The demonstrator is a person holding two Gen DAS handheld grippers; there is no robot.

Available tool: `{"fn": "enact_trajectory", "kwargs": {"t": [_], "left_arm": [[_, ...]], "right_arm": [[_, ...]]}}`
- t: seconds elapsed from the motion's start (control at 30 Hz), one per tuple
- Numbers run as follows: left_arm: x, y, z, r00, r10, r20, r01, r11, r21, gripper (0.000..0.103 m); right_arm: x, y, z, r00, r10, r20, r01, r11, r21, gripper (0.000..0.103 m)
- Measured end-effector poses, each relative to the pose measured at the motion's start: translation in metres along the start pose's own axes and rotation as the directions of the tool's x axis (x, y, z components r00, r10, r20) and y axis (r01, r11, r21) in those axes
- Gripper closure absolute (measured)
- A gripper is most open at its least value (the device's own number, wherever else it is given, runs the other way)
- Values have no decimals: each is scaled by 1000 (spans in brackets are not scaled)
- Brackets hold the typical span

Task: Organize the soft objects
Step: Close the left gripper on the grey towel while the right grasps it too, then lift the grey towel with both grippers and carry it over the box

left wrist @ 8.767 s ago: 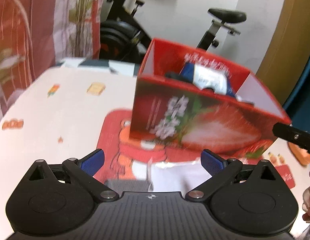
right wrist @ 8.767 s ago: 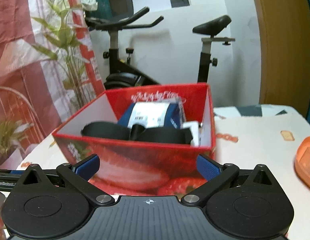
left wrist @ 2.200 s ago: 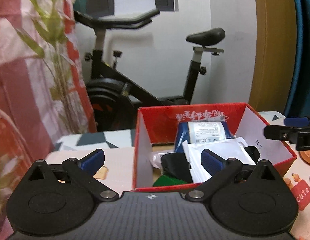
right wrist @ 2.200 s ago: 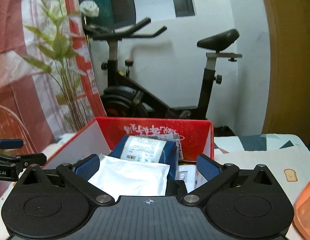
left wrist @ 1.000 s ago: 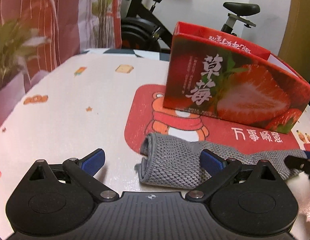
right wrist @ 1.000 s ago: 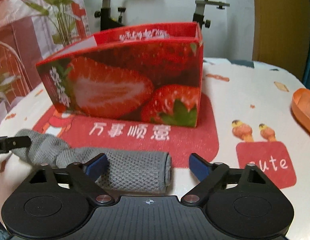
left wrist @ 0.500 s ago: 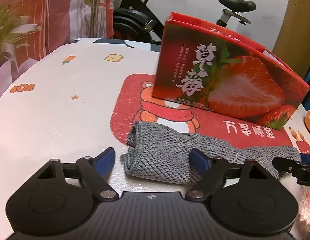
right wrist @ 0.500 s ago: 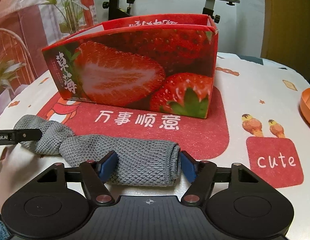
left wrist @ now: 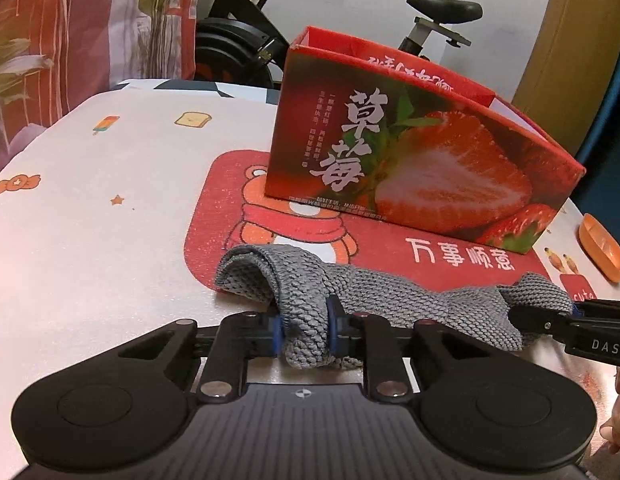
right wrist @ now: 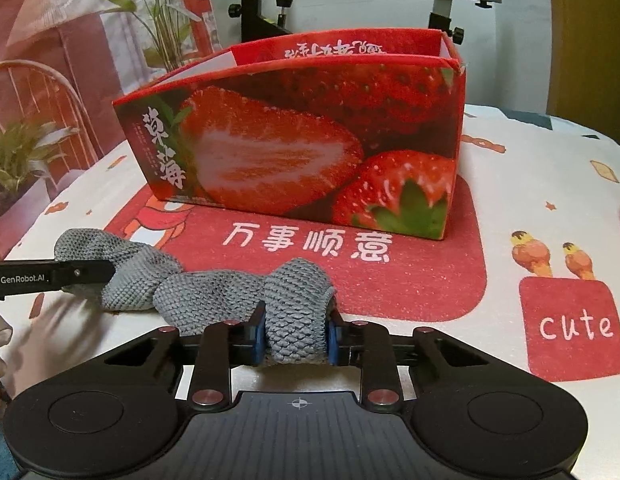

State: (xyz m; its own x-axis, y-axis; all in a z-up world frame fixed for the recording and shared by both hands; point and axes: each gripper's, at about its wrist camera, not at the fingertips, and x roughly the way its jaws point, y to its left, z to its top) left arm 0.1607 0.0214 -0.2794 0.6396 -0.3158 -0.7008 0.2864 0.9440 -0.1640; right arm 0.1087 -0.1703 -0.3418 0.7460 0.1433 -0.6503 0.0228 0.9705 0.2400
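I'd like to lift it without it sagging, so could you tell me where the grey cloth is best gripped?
By its two ends, coming from the near side. The grey cloth lies rolled lengthwise before the strawberry box; left tongs and right tongs have just closed there.

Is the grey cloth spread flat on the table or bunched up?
Bunched up. The grey cloth lies as a rumpled roll before the strawberry box, each end pinched by the left gripper and right gripper.

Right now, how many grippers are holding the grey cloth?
2. The left gripper pinches the grey cloth near its left end; the right gripper pinches its right end.
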Motion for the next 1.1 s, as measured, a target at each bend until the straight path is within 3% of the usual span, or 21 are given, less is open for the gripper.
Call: {"fn": "enact_trajectory", "kwargs": {"t": [0.2,0.43,0.63,0.8,1.1], "left_arm": [[-9,-1,6,999,-12,32,13,1000,-22,84],[-36,-5,24,989,-35,144,40,999,-35,85],[-62,-15,45,965,-49,256,53,999,-7,85],[-82,-26,70,936,-61,347,51,998,39,85],[-81,-45,117,910,-96,403,56,992,111,85]], "right_arm": [[-10,-1,6,999,18,37,-18,1000,5,81],[-33,2,23,991,54,124,-52,998,-22,81],[-58,5,47,973,70,219,-57,996,-62,81],[-78,11,70,952,83,293,-49,991,-122,81],[-95,13,126,923,95,373,-35,986,-164,82]]}}
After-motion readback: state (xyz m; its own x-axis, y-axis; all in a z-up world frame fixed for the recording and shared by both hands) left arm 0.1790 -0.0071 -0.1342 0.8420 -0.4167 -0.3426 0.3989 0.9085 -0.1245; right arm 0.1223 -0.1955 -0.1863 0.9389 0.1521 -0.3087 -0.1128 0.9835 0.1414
